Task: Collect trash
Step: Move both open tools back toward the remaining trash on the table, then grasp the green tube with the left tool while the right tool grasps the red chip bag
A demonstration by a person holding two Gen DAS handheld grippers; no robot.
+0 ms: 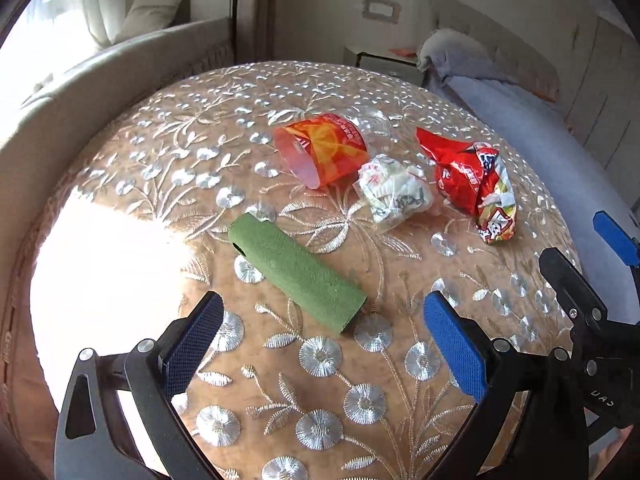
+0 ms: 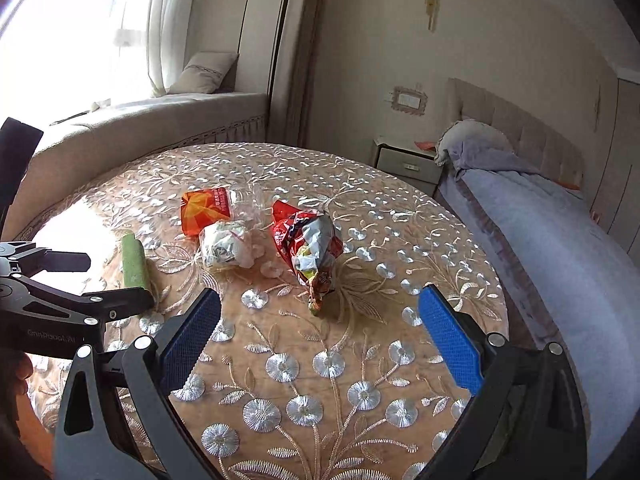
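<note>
On a round table with an embroidered cloth (image 1: pixel 320 360) lie a green roll (image 1: pixel 296 272), an orange plastic cup on its side (image 1: pixel 320 150), a crumpled white wrapper (image 1: pixel 394 188) and a crumpled red snack bag (image 1: pixel 476 184). My left gripper (image 1: pixel 324 340) is open and empty, just short of the green roll. My right gripper (image 2: pixel 320 340) is open and empty, short of the red snack bag (image 2: pixel 310 248). The right wrist view also shows the roll (image 2: pixel 134 260), the cup (image 2: pixel 204 210) and the white wrapper (image 2: pixel 226 244).
A bed with a blue cover (image 2: pixel 560 248) stands right of the table, with a nightstand (image 2: pixel 408 162) behind. A window seat (image 2: pixel 160 120) with a cushion runs along the back left. Bright sun glare covers the table's left part (image 1: pixel 104 272).
</note>
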